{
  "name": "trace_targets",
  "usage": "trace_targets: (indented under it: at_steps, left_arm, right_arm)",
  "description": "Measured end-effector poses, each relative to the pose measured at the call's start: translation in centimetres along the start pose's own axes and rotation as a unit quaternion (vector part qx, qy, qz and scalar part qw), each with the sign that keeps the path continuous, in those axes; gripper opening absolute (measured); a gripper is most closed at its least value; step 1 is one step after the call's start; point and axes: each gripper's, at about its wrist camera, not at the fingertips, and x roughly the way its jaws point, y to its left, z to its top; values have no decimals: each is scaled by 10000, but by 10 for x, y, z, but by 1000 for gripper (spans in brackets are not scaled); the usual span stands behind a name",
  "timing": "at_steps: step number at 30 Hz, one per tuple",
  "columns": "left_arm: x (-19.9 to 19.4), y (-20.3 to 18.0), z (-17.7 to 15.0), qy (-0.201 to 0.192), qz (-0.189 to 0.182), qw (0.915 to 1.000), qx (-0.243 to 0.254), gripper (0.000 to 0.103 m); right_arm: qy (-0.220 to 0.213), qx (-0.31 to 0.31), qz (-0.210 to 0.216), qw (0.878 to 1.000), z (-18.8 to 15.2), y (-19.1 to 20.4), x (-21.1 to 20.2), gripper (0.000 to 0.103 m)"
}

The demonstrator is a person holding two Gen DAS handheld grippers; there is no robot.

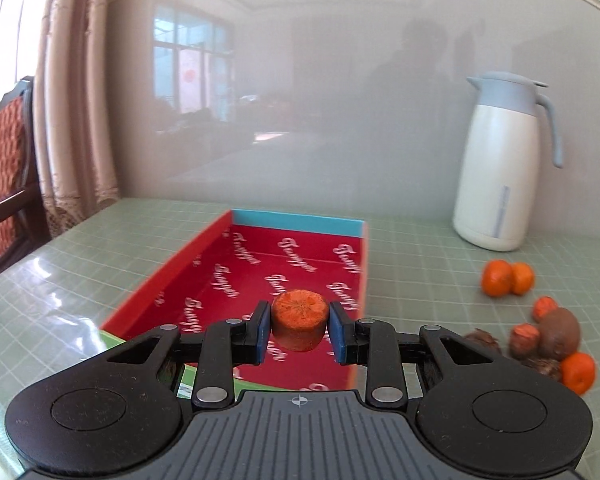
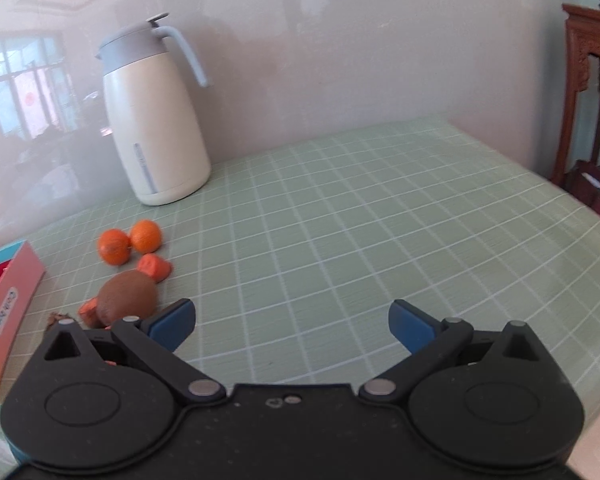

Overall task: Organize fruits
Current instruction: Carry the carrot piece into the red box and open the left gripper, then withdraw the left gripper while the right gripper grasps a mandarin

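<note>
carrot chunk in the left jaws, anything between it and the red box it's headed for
Nothing visible. The left gripper holds the carrot chunk already above the near end of the red box, and the box floor ahead lies bare. The remaining fruit sits off to the right.

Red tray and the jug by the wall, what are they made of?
Red tray: looks like printed cardboard, slightly glossy; thin flat walls, folded corners, repeated script print. Jug: probably painted metal body, satin cream finish with soft highlights; grey-blue lid and handle look like matte plastic.

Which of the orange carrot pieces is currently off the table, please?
The carrot chunk clamped in the left gripper, above the red box; the other carrot pieces lie on the table by the kiwi.
</note>
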Motion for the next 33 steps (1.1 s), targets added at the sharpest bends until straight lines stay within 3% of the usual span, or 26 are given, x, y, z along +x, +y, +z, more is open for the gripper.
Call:
trace_targets:
  at_steps: [5, 12, 25, 27, 29, 31, 33]
  left_arm:
    - [20, 16, 0, 323, 517, 9980, -177, 31]
    - [38, 35, 1, 575, 1129, 9913, -342, 31]
    - [36, 37, 3, 599, 1395, 9877, -371, 33]
    - [34, 38, 4, 570, 1340, 9886, -388, 46]
    - [31, 36, 4, 481, 1355, 9890, -332, 75]
    - [27, 33, 4, 376, 1473, 9880, -267, 83]
    - [24, 37, 5, 330, 1423, 9886, -358, 83]
  right_arm:
    - [-169, -198, -299, 9992, -1, 4, -3, 103]
    - [-155, -267, -339, 9989, 0, 7, -2, 103]
    - [-83, -321, -301, 9990, -1, 9, 1, 103]
    - [-81, -336, -299, 9990, -1, 10, 2, 103]
    - [-76, -359, -272, 9990, -2, 11, 2, 103]
    - [-72, -387, -257, 9989, -3, 13, 3, 103]
    - [-57, -406, -203, 9990, -3, 15, 3, 103]
